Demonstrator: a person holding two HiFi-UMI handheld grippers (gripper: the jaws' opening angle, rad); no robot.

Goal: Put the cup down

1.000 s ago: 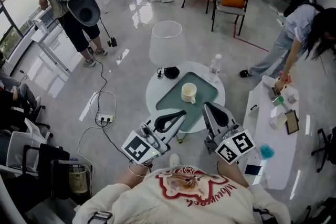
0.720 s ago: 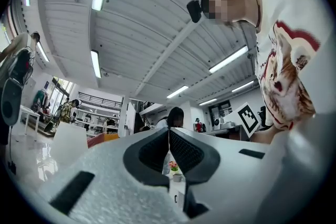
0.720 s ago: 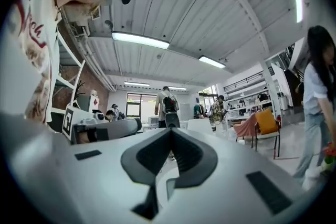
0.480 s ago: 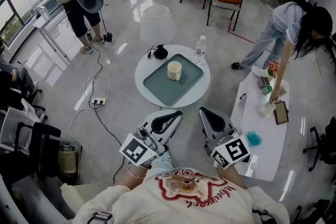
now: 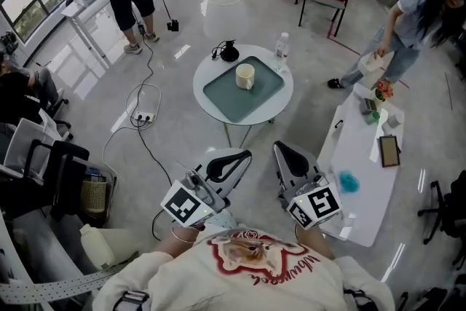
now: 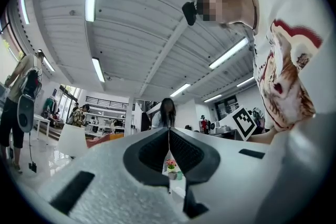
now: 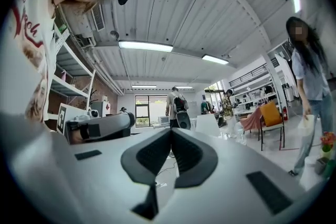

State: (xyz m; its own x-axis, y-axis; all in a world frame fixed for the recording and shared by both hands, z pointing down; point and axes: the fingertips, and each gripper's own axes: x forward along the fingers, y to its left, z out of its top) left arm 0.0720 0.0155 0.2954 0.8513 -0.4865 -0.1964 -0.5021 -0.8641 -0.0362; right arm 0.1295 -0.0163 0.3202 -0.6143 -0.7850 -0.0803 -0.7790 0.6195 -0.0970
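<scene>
A cream cup (image 5: 245,76) stands upright on a green tray (image 5: 234,100) on a round white table (image 5: 205,96), far ahead of both grippers in the head view. My left gripper (image 5: 245,154) and right gripper (image 5: 279,148) are held close to my body, side by side, well short of the table. In the left gripper view the left gripper (image 6: 168,131) has its jaws pressed together with nothing between them. The right gripper (image 7: 171,131) looks the same in its own view. Neither gripper view shows the cup.
A water bottle (image 5: 282,52) and a black object (image 5: 229,52) stand on the round table's far side. A long white table (image 5: 362,164) with small items runs along my right. A power strip and cables (image 5: 144,117) lie on the floor at left. People stand at the back.
The round table with the cup now lies farther from both grippers than a second ago; I have backed away. Both grippers stay shut and empty.
</scene>
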